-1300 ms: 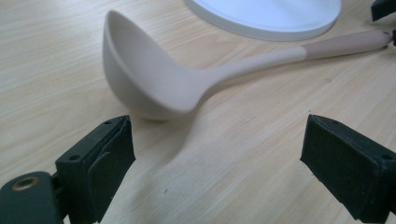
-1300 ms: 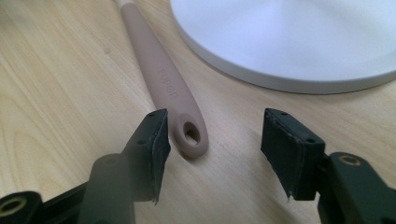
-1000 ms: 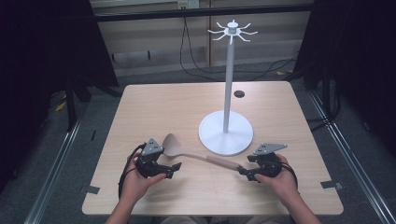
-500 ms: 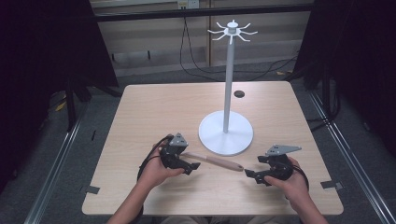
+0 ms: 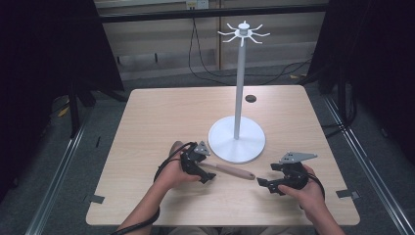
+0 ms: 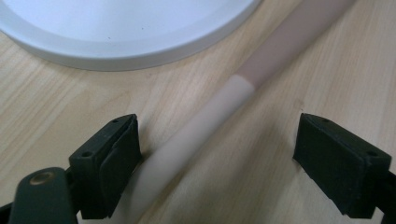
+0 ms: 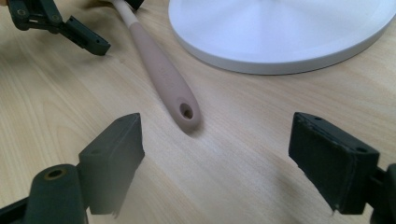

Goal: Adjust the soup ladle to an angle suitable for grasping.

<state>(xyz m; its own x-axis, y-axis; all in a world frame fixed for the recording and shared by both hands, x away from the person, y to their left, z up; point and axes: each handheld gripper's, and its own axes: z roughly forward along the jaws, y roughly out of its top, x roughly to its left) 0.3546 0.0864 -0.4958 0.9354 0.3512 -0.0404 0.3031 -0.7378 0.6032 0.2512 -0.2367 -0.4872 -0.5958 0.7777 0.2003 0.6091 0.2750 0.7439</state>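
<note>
Standing just behind the spatula point(image 5: 230, 171), the white stand point(image 5: 237, 138) has its round base near both grippers. The left gripper point(image 6: 219, 154) straddles the handle, jaws spread wide, 1 pad touching it. The right gripper point(image 7: 219, 154) gapes, empty, before the handle's holed end.

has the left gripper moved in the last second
Yes. In the high view the left gripper has moved rightward toward the white stand base, and its open jaws now straddle the spoon shaft.
</note>
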